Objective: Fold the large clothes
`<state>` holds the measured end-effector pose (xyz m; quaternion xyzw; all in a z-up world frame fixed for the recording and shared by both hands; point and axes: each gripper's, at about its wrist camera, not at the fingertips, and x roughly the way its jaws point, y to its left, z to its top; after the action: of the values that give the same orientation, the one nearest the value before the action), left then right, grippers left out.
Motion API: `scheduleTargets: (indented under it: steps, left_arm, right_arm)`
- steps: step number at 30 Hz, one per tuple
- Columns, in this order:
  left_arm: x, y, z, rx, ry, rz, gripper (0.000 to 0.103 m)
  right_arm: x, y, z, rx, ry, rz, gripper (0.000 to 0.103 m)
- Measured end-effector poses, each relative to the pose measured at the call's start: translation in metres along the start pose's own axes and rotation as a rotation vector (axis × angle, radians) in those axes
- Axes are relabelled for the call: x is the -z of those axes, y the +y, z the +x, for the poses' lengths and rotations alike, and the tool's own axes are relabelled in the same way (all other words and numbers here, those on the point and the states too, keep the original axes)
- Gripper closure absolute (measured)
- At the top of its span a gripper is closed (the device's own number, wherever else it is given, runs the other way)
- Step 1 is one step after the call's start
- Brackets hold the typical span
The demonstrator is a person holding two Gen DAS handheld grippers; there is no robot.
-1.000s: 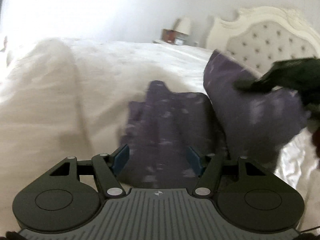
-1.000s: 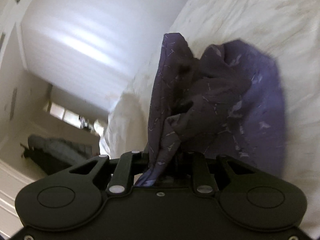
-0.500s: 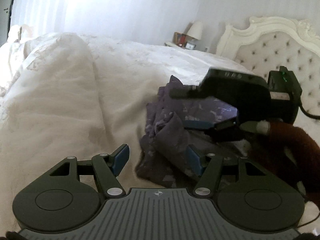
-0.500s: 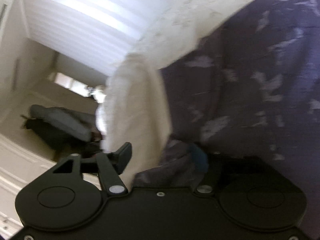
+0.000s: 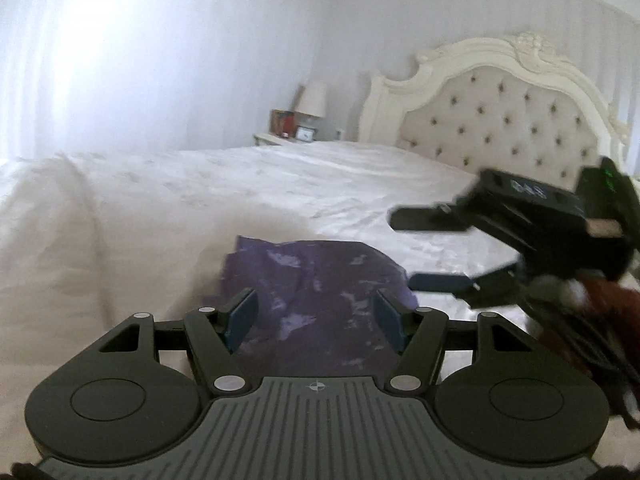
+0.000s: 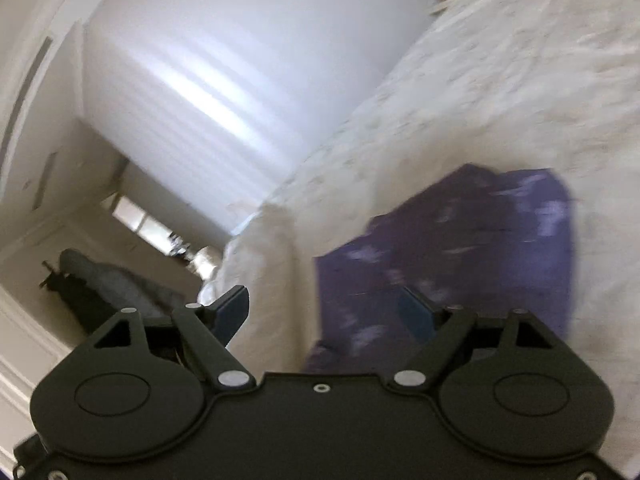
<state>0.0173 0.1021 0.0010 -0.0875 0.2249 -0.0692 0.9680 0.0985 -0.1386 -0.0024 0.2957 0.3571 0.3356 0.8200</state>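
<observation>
Two grippers hang over the bed (image 5: 280, 184), and neither has hold of anything. Our left gripper (image 5: 316, 316) stands partly open with nothing pinched; our right gripper (image 6: 326, 314) is opening wide, its pads clear of the cloth. The purple garment (image 5: 320, 292) lies as a rumpled, roughly folded bundle on the white bedding, at lower centre of the left wrist view, just beyond and beneath the left fingertips. In the right wrist view it fills the centre right, running under the right-hand finger. The right gripper also shows at the right edge of the left view, above and beside the bundle. To do this step well, we judge we should lift clear without snagging, then pick crisp corners for the next fold.
</observation>
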Motion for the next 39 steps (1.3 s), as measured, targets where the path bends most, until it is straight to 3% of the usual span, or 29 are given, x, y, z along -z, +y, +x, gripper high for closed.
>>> scheduleTargets:
  steps: [3, 5, 7, 12, 17, 28, 31, 34, 35, 36, 39]
  left_arm:
    - [0.013, 0.007, 0.024, -0.006, 0.045, 0.009, 0.041]
    - [0.031, 0.023, 0.044, -0.055, 0.156, -0.040, 0.042]
    - [0.052, 0.042, 0.055, -0.055, 0.243, -0.117, 0.045]
    - [0.063, 0.052, 0.045, -0.037, 0.223, -0.160, 0.046]
    - [0.063, 0.050, 0.046, -0.046, 0.213, -0.145, 0.046]
    - [0.066, 0.047, 0.046, -0.055, 0.181, -0.137, 0.046]
    - [0.066, 0.048, 0.045, -0.054, 0.176, -0.139, 0.046]
    - [0.067, 0.049, 0.044, -0.052, 0.171, -0.141, 0.046]
    - [0.067, 0.049, 0.043, -0.051, 0.170, -0.143, 0.046]
    - [0.068, 0.049, 0.043, -0.050, 0.168, -0.146, 0.046]
    - [0.069, 0.050, 0.039, -0.050, 0.157, -0.159, 0.046]
  right_arm:
    - [0.004, -0.014, -0.007, 0.056, -0.006, 0.011, 0.019]
    - [0.009, -0.020, -0.008, 0.079, 0.001, 0.020, 0.019]
    - [0.013, -0.025, -0.006, 0.100, 0.013, 0.012, 0.019]
    - [0.009, -0.014, 0.005, 0.157, 0.052, -0.114, 0.019]
    - [0.001, 0.026, 0.045, 0.166, 0.063, -0.362, 0.019]
    - [0.012, 0.092, 0.143, 0.049, 0.197, -0.771, 0.023]
    - [0.015, 0.094, 0.159, 0.059, 0.245, -0.806, 0.037]
    - [0.018, 0.090, 0.169, 0.094, 0.295, -0.835, 0.058]
    - [0.019, 0.089, 0.171, 0.105, 0.306, -0.846, 0.071]
    - [0.020, 0.089, 0.172, 0.123, 0.315, -0.860, 0.092]
    - [0.016, 0.090, 0.166, 0.122, 0.304, -0.871, 0.096]
